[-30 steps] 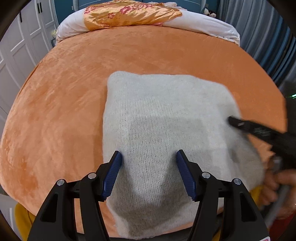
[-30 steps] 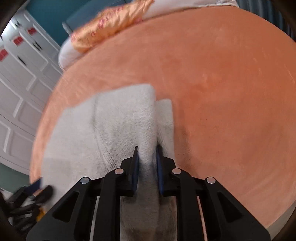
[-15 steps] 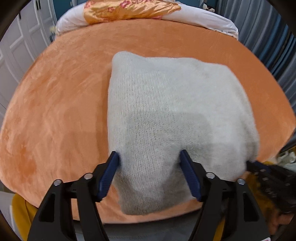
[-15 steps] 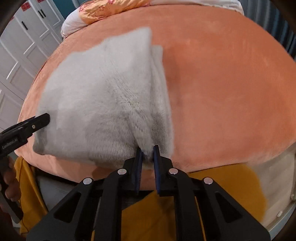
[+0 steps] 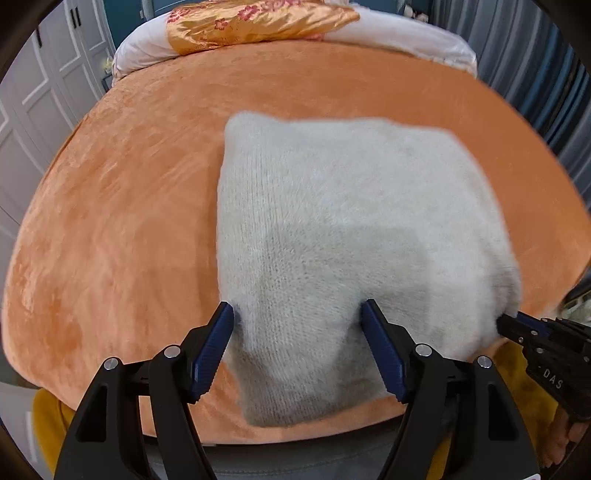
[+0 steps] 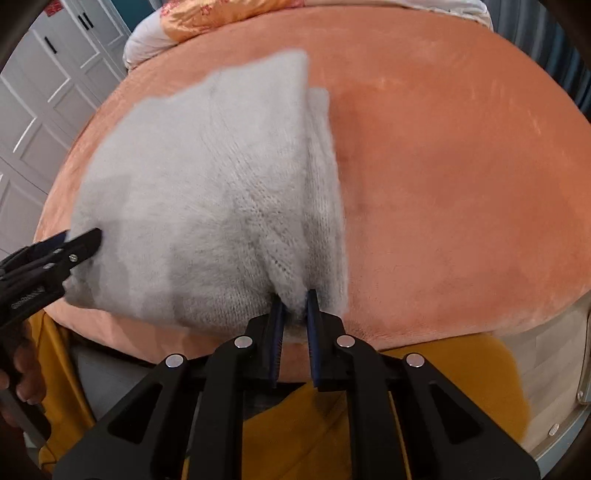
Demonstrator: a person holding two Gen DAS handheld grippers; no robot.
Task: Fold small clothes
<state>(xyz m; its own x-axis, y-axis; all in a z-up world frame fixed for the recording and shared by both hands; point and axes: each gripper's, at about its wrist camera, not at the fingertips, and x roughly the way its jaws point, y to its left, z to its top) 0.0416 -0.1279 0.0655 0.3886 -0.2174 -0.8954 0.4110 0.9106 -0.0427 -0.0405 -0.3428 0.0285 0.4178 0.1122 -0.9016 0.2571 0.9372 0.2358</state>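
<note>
A fluffy pale grey knit sweater (image 5: 351, 221) lies folded into a thick rectangle on the orange bed cover (image 5: 129, 221), its near end at the bed's front edge. My left gripper (image 5: 297, 314) stands wide open astride the sweater's near left corner, blue pads against the fluff on both sides without squeezing it. My right gripper (image 6: 293, 306) is shut on a pinch of the sweater (image 6: 207, 184) at its near right corner. Each gripper shows in the other's view: the left (image 6: 88, 238) at the sweater's left edge, the right (image 5: 506, 325) at its right edge.
The orange cover (image 6: 461, 184) stretches wide and flat to the right and far side. Pillows with a flowered gold cloth (image 5: 258, 18) lie at the head. White wardrobe doors (image 6: 55, 92) stand left, a blue curtain (image 5: 535, 74) right. A person's yellow clothing (image 6: 443, 387) is below the bed edge.
The sweater has been dragged toward the bed's near edge with the right gripper's pull. The right jaws closed tighter on the knit. The left jaws spread slightly wider.
</note>
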